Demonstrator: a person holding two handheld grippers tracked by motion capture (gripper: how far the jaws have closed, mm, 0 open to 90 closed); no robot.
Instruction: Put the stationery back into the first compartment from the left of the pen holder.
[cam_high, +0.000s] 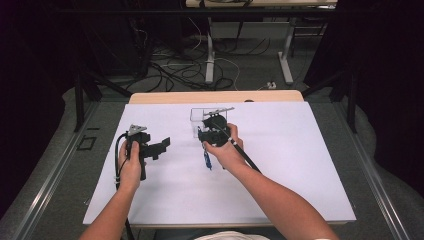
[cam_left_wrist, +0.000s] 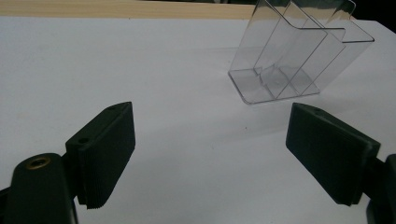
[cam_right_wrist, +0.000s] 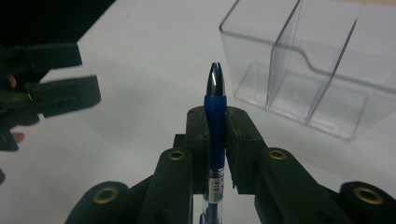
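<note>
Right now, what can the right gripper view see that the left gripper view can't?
Right gripper view alone: a blue pen pinched in its shut claw, silver tip pointing up, and the other claw off to the side. Left gripper view alone: its own open claw holding nothing, and the table's wooden edge. Both: the clear plastic divided holder standing on the white sheet.

Dim, dark surroundings; bright white table (cam_high: 300, 165); soft shadows, slight blur.
</note>
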